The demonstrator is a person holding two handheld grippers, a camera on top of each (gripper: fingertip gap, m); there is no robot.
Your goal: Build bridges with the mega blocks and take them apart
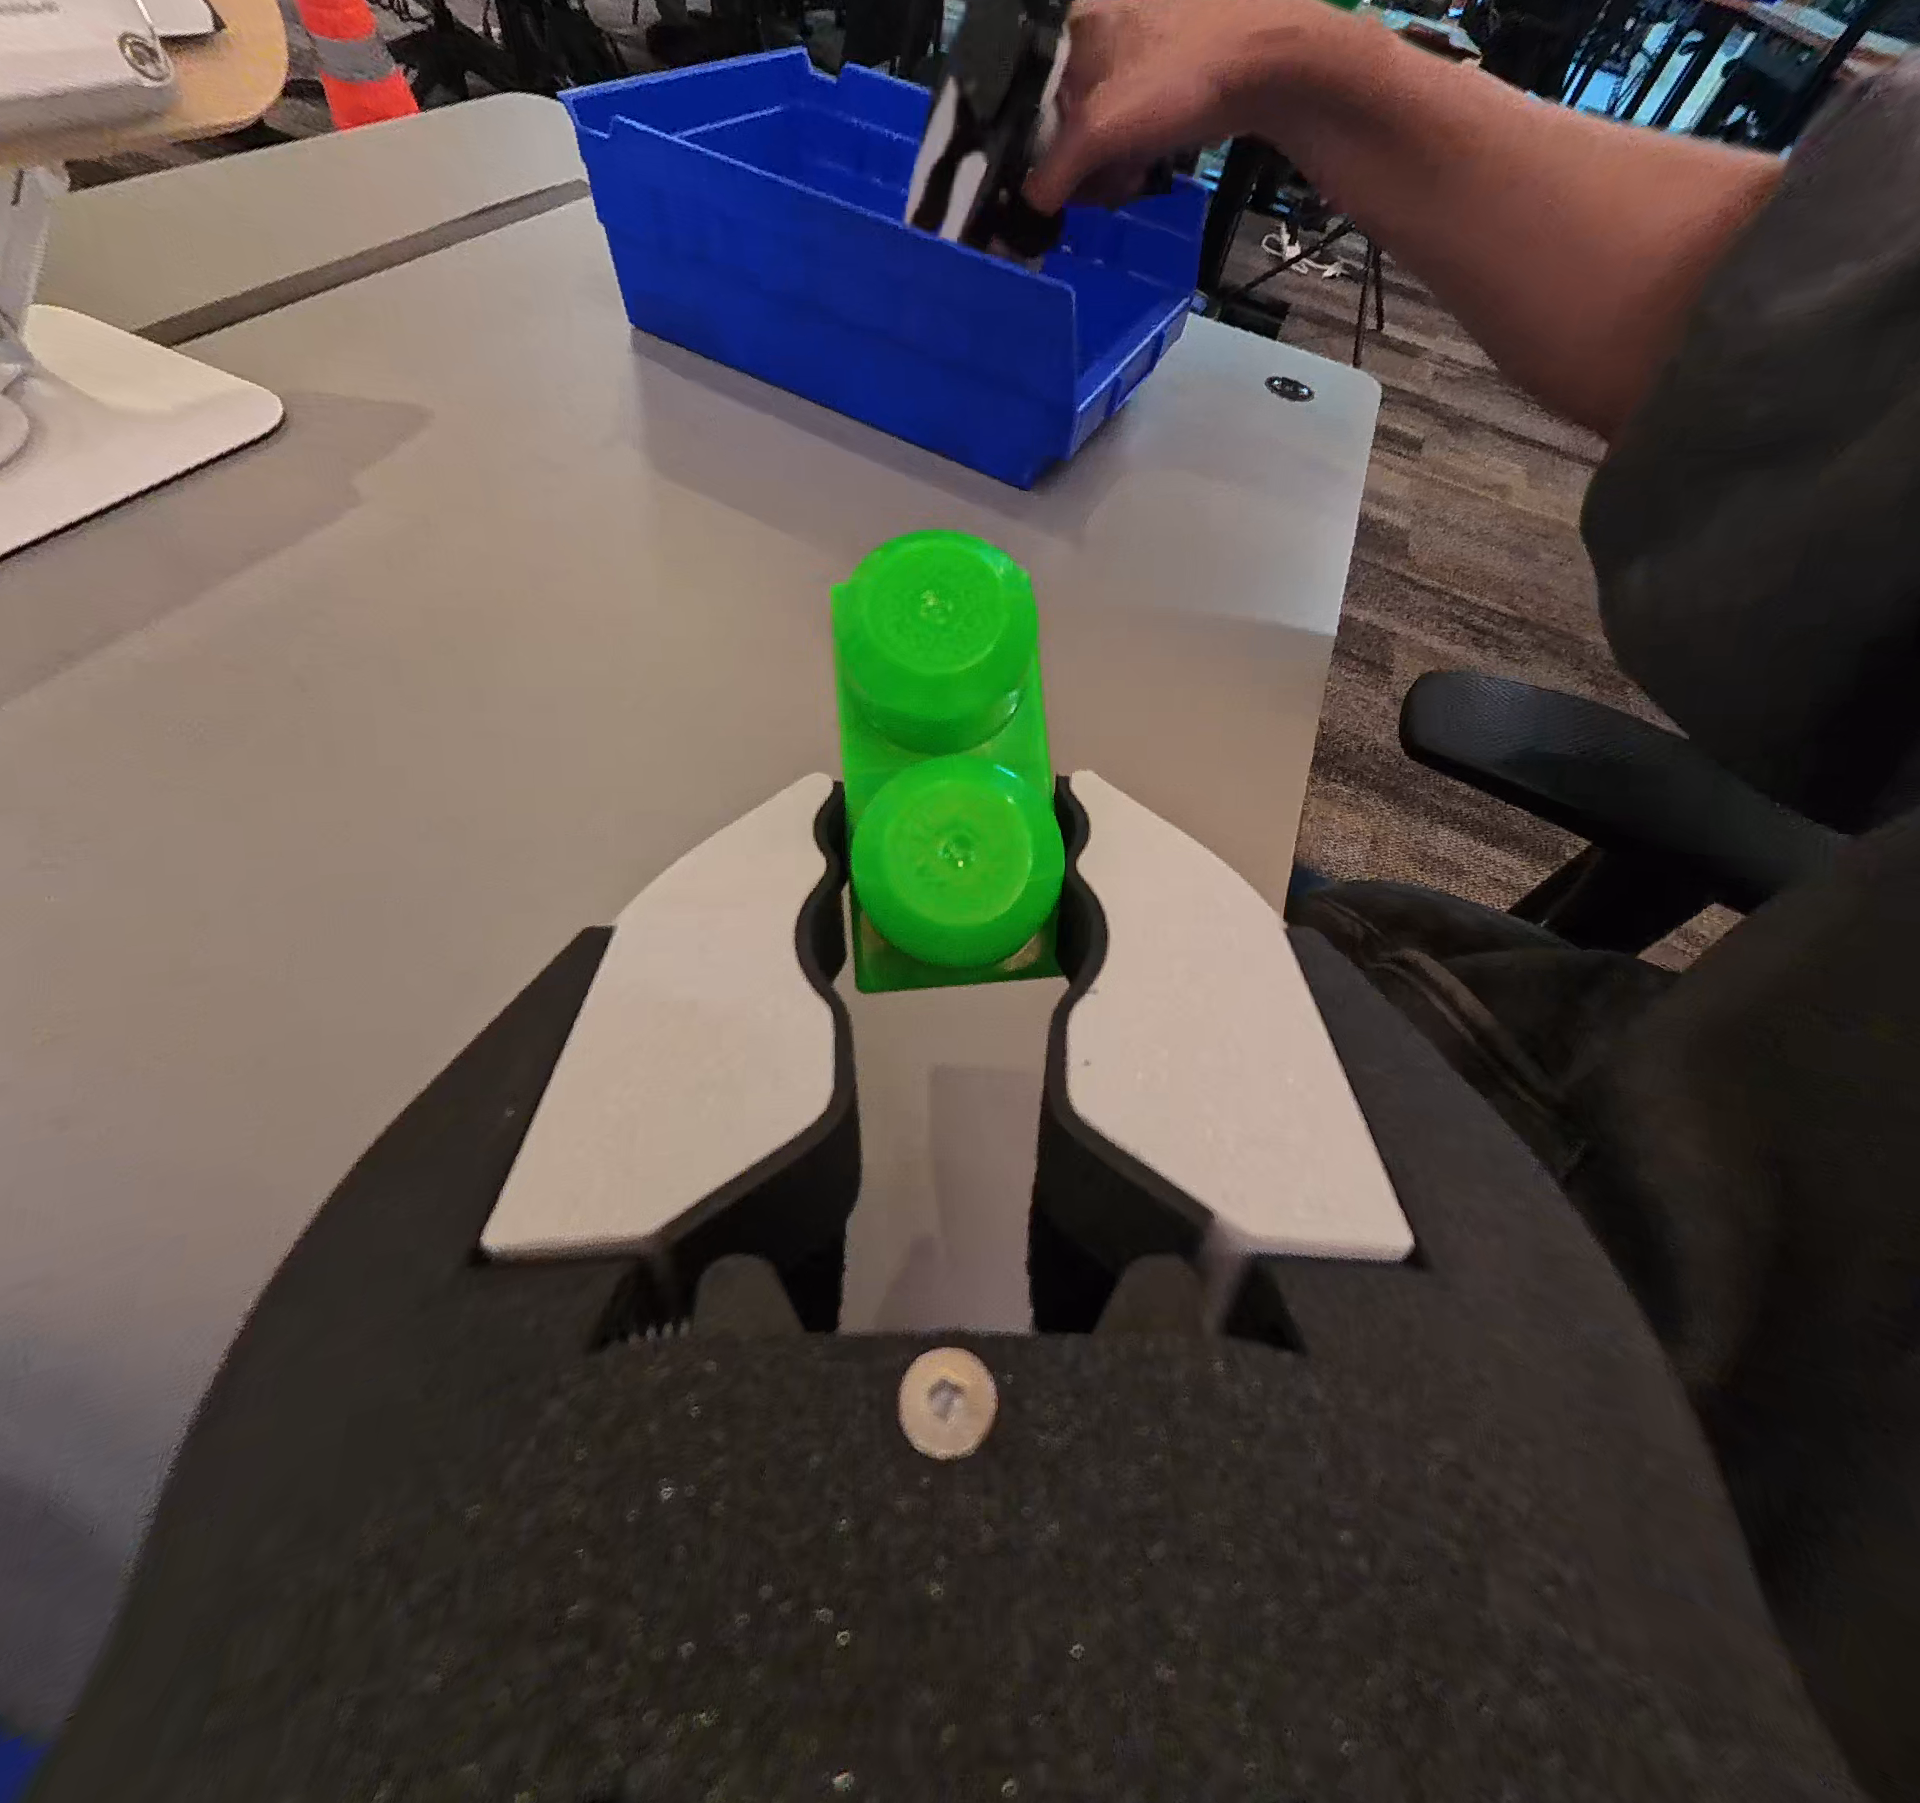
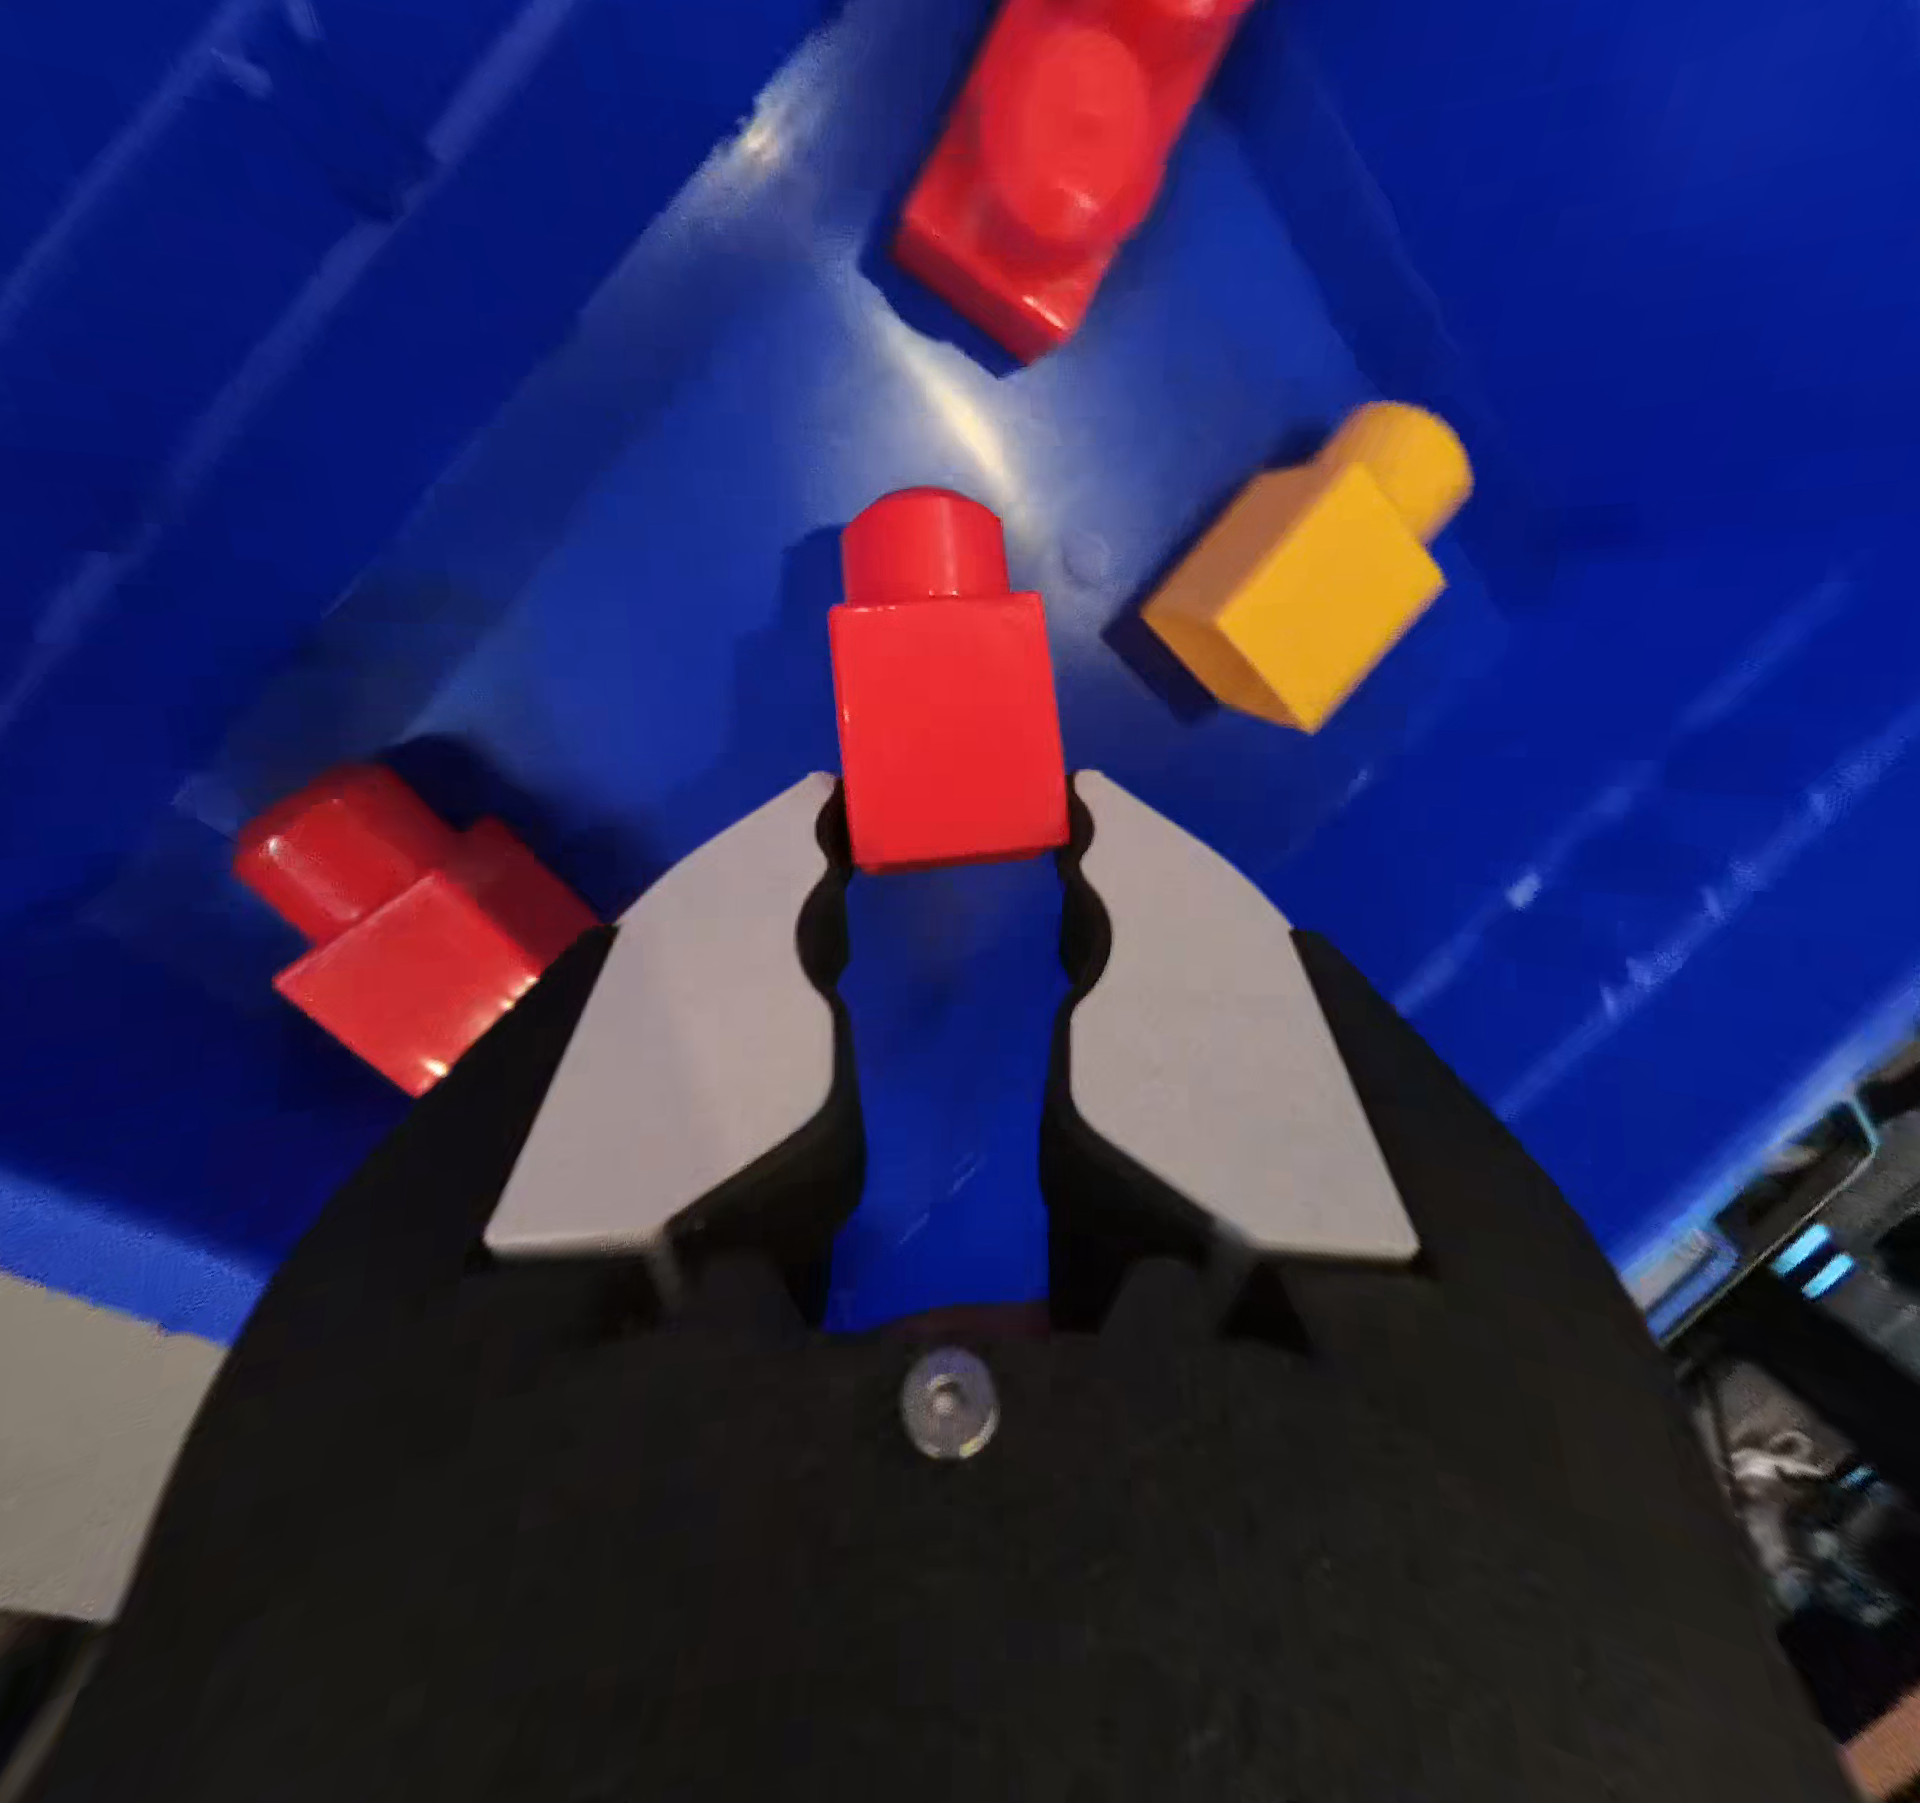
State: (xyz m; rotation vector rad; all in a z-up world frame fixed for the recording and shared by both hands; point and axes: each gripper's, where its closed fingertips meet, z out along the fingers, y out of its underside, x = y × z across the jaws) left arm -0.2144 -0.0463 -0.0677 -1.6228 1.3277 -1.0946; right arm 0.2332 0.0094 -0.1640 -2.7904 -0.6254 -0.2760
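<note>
I'm gripping the green block (image 1: 940, 766) in my left gripper (image 1: 948, 865) — fingers closed on its near stud end, over the table (image 1: 416, 714). My right gripper (image 2: 951, 818) is pinching a red cube (image 2: 948, 714) by its base inside the bin (image 1: 831, 299). Other blocks are lying apart there — motion-blurred.

Bright, even light; blurred, warped edges

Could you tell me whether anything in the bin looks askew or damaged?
Nothing looks damaged. In the blue bin, the loose yellow block and one red single block lie tipped on their sides, while the right gripper pinches another red block.
</note>
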